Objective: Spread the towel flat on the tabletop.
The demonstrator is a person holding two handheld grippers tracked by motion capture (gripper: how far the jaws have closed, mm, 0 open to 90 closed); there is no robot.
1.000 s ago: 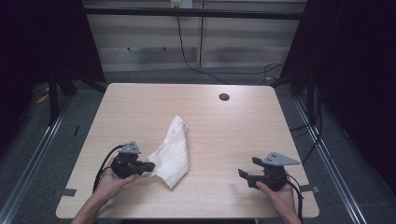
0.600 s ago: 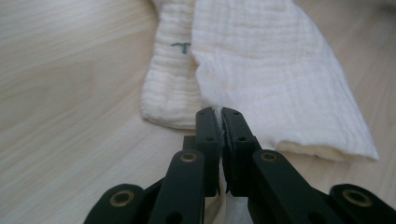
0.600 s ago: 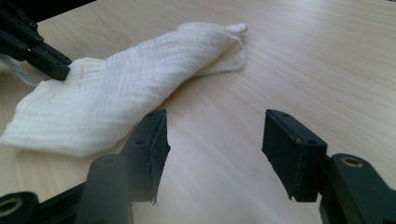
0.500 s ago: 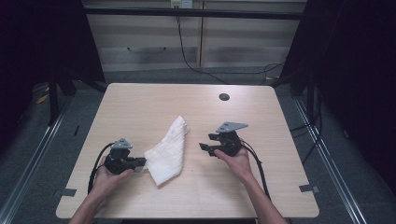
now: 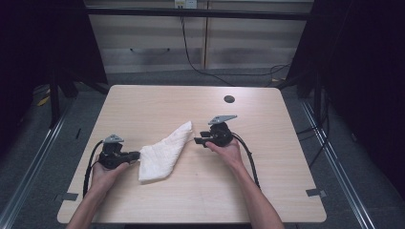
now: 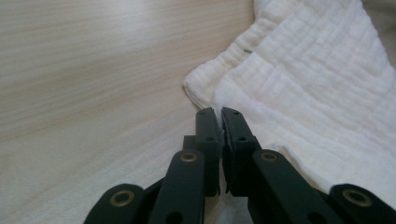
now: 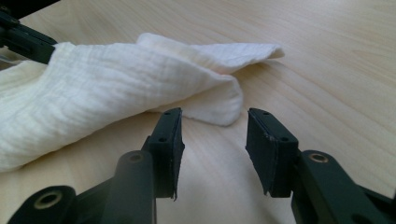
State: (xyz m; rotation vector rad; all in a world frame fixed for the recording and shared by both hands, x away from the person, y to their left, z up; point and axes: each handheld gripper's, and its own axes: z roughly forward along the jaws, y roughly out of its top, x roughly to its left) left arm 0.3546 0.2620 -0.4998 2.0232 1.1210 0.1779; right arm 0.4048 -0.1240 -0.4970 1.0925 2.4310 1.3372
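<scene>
White crinkled cotton cloth [image 5: 165,150] lies rumpled on the pale wooden desk [image 5: 267,191]; left gripper [image 6: 219,116] pinches its edge, while right gripper [image 7: 214,135], fingers half-spread and closing, has yet to grasp the far corner.

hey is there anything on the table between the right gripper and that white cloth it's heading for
Nothing visible. The right gripper faces the folded end of the white crinkled cotton cloth with bare light wooden table between them; its jaws have just been closing, with nothing between them yet. The left gripper is clamped on the cloth's other end.
</scene>
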